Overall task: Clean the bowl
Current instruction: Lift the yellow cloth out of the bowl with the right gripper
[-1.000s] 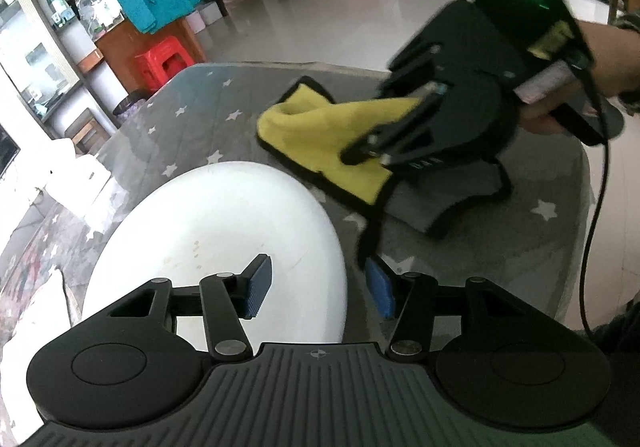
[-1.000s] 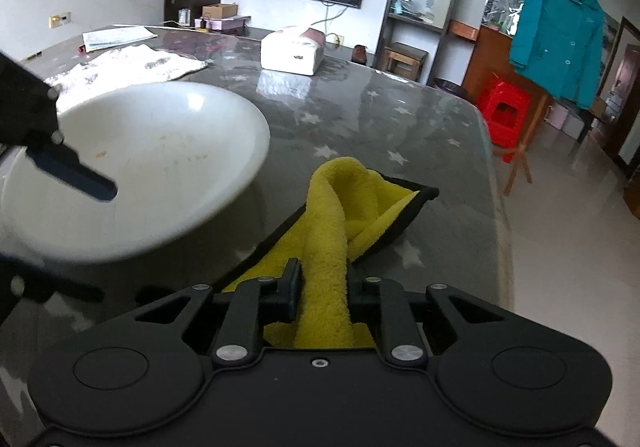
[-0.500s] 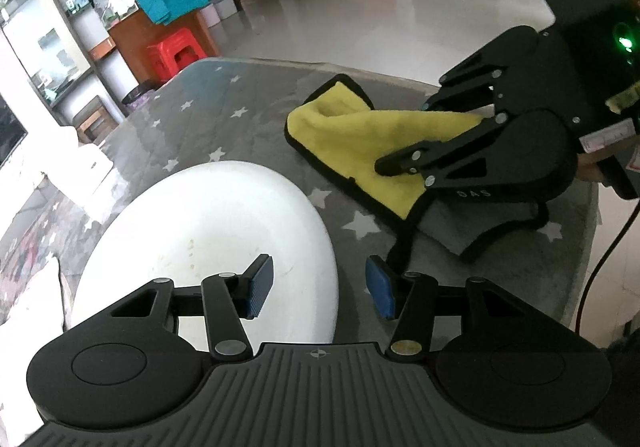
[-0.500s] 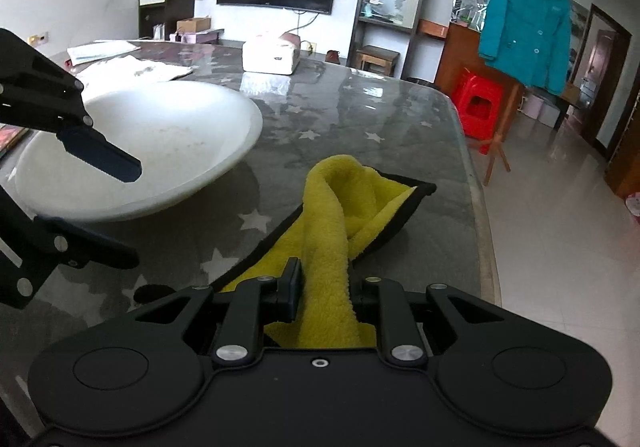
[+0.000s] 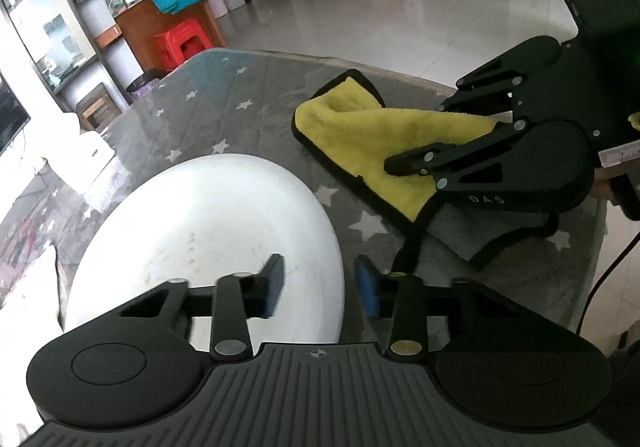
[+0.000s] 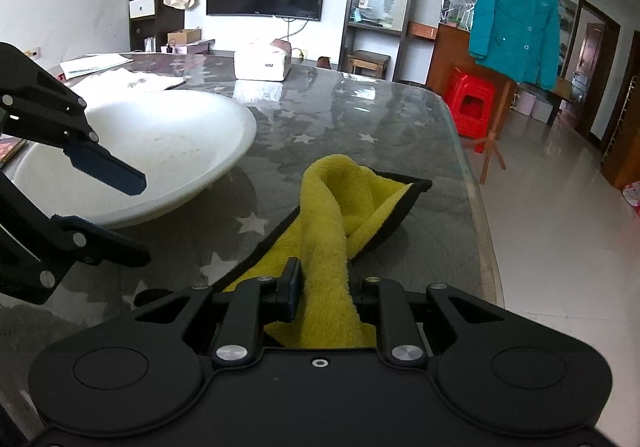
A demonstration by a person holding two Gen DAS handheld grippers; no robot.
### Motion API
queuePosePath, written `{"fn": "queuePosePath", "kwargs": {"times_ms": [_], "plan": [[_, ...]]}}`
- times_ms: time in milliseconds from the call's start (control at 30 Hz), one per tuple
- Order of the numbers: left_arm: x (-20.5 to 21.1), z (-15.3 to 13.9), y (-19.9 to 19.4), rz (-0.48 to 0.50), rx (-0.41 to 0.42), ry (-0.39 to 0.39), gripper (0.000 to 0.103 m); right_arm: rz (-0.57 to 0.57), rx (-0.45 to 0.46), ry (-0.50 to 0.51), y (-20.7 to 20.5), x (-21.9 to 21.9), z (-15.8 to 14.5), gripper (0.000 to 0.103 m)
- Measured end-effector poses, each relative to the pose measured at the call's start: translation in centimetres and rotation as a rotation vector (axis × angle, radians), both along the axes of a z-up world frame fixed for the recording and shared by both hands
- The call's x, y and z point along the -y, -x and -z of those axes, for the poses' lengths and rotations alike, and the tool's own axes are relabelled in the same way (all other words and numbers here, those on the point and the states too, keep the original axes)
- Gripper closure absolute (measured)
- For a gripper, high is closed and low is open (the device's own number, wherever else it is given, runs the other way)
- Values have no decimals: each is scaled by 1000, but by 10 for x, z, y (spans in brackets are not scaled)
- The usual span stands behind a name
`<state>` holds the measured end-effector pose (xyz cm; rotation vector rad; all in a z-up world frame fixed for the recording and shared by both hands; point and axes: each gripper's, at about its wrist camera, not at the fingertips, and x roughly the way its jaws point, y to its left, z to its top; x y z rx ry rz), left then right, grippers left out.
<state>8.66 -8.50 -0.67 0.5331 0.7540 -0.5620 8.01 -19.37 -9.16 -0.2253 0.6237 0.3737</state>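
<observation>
A white bowl (image 5: 208, 239) (image 6: 168, 143) with faint smears inside sits on the grey star-patterned table (image 6: 340, 115). My left gripper (image 5: 320, 287) (image 6: 124, 211) is open and straddles the bowl's near rim, one finger over the inside and one outside, with a gap on both sides. To the right of the bowl lies a yellow cloth (image 5: 360, 135) (image 6: 332, 215) with black edging and a grey underside. My right gripper (image 6: 324, 287) (image 5: 416, 139) is shut on a raised fold of it, low over the table.
A white tissue box (image 6: 260, 65) and some papers (image 6: 100, 63) lie at the far end of the table. The table's rounded edge (image 6: 476, 183) runs just right of the cloth. Beyond it stand a red stool (image 6: 474, 103) and a teal jacket (image 6: 516, 19).
My right gripper, still holding the cloth, has drawn back to the right, away from the bowl. The left gripper has stayed open around the bowl's rim.
</observation>
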Motion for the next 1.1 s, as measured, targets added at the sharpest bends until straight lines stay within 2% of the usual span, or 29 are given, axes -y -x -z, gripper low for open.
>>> {"fn": "queuePosePath", "kwargs": {"times_ms": [267, 567, 867, 1100], "plan": [[-3, -1, 2, -6, -6, 10, 70, 16, -3, -20, 0, 0, 1, 82], [-4, 2, 4, -1, -19, 18, 82, 26, -3, -73, 1, 3, -5, 82], [-5, 4, 7, -2, -16, 17, 83, 20, 8, -139, 4, 5, -16, 82], [-7, 1, 9, 2, -21, 17, 83, -34, 33, -178, 2, -6, -29, 82]]}}
